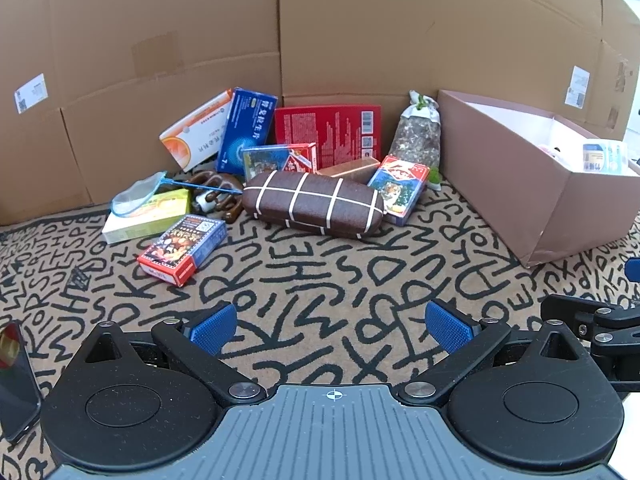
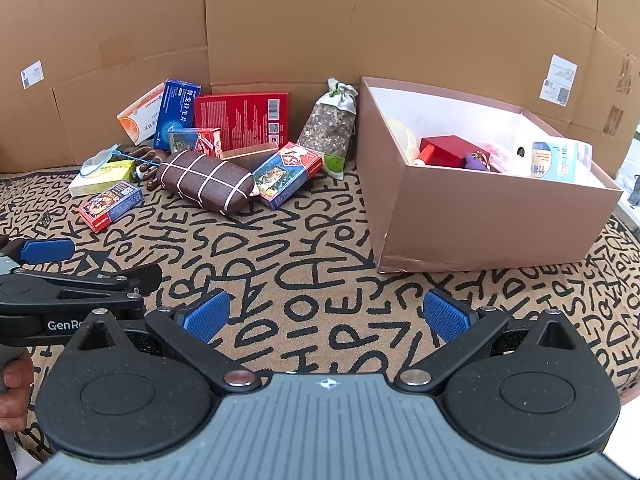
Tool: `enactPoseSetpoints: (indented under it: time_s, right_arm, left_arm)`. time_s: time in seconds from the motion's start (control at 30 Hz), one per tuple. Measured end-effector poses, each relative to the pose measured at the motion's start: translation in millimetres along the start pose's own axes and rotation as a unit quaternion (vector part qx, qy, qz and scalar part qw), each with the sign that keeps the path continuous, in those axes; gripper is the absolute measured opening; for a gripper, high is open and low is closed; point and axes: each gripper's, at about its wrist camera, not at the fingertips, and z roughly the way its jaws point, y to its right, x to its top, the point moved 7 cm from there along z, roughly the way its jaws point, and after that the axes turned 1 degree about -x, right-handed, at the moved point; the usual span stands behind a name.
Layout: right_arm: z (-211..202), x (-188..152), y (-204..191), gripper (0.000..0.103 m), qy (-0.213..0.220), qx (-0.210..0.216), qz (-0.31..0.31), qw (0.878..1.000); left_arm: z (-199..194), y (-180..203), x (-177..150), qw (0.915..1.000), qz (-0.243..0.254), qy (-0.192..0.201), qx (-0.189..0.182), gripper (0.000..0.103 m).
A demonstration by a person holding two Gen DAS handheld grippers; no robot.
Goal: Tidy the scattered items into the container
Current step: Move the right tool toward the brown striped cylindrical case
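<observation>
On the letter-printed mat (image 2: 304,248): left gripper (image 1: 332,326) and right gripper (image 2: 326,318) both spread wide, empty, over bare mat. "GenRo" legible on left gripper body. Scattered items against cardboard wall (image 2: 280,20): checked glasses case (image 1: 314,204), card packs, medicine cartons. Pink container box (image 2: 472,216) right, open-topped, partly filled.

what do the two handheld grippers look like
Both match: the left gripper and right gripper have matte black linkage arms with silver pivot bolts, textured blue finger pads, round black side housings and a ribbed grey body with a crosshair mark. Partial white "GenRo" lettering shows on the left one.
</observation>
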Motion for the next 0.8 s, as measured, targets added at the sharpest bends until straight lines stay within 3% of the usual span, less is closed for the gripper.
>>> enactPoseSetpoints:
  time_s: [0.5,0.8]
  right_arm:
    - [34,11,-13,0.102,-0.027,0.009,-0.013,1.000]
    - [53,60,-45,0.102,0.012,0.044,-0.048,0.998]
  left_arm:
    - [31,-17,7,0.9997,-0.008,-0.024,0.005,0.103]
    - [49,-57,41,0.9993,-0.034,-0.010,-0.008,0.103]
